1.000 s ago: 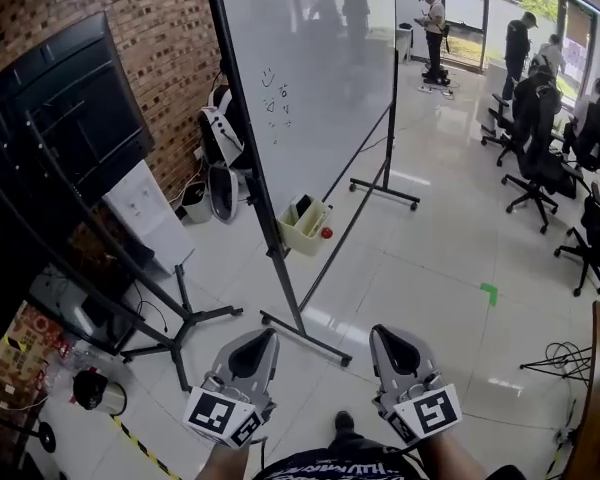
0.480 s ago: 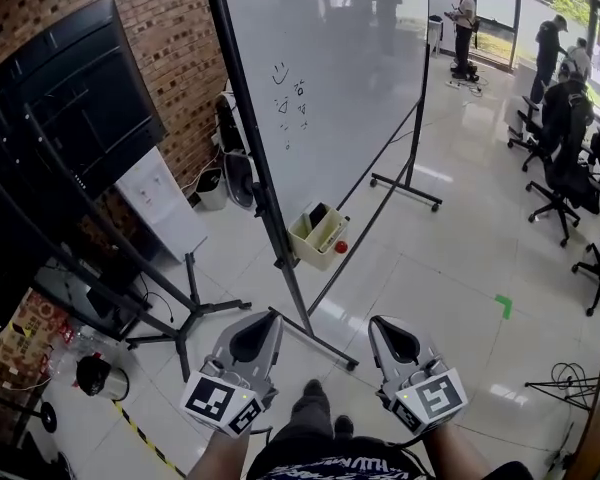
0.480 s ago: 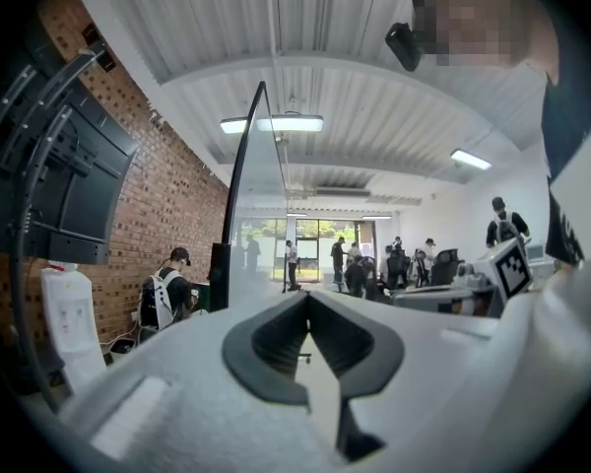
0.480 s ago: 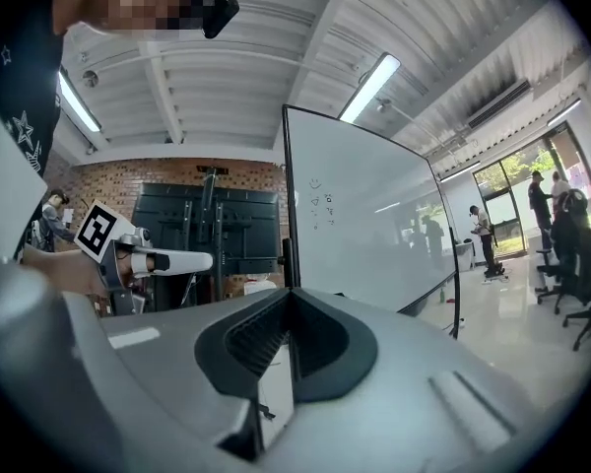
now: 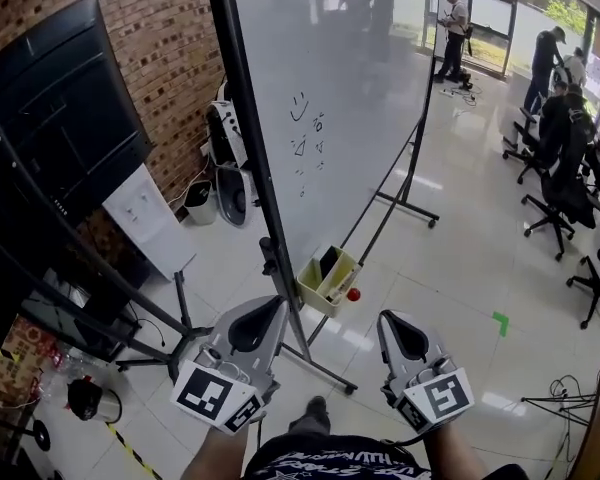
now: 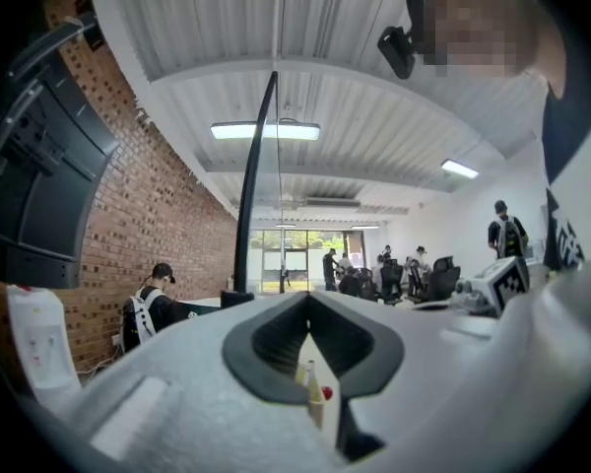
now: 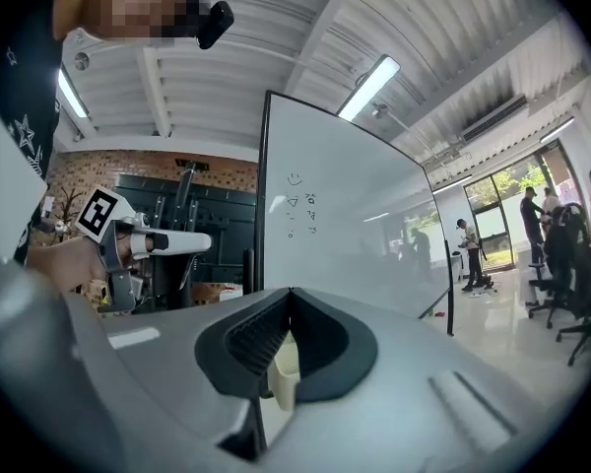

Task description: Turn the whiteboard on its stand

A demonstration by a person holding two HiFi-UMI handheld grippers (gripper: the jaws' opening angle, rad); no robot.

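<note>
The whiteboard (image 5: 330,118) stood edge-on just ahead of you in the head view, on its stand (image 5: 283,298), with a yellow tray (image 5: 327,280) hung low beside the post. Your left gripper (image 5: 269,306) and right gripper (image 5: 389,318) were near the frame, touching nothing. A hard swing could have spilled the tray or clipped the black tripod (image 5: 177,308) nearby. The scribbles (image 5: 305,138), a smiley and small marks, were too small to read.

In the left gripper view, the jaws were pressed together and empty; a closed-jaw push could have slid off the post.

In the right gripper view, the jaws were likewise pressed together on nothing, and the scribbles were illegible.
</note>
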